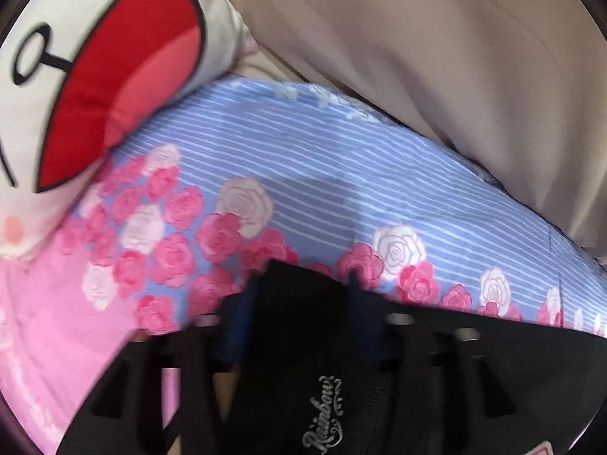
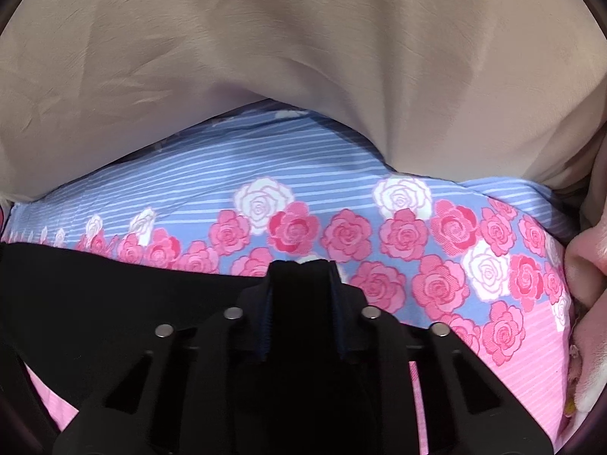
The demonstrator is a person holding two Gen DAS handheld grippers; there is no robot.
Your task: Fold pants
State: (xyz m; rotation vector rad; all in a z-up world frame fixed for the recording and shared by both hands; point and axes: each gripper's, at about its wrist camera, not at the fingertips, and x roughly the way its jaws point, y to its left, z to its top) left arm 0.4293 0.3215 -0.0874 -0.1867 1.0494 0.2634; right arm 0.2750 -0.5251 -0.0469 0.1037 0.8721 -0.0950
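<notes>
The black pants [image 1: 474, 341] hang stretched between my two grippers above a bed. In the left wrist view my left gripper [image 1: 299, 284] is shut on a bunched edge of the pants, with a white "Rainbow" label [image 1: 322, 417] below the fingers. The fabric runs off to the right. In the right wrist view my right gripper [image 2: 301, 276] is shut on the pants [image 2: 95, 288], and the cloth stretches away to the left. The blue finger pads [image 2: 265, 322] press the black cloth from both sides.
A bedsheet with blue stripes and pink and white roses [image 1: 303, 174] [image 2: 341, 227] lies under the pants. A beige cover or pillow [image 1: 436, 57] [image 2: 303, 57] lies behind it. A white and red cartoon cushion [image 1: 95, 76] sits at the left. Pale fabric [image 2: 588, 265] bunches at the right.
</notes>
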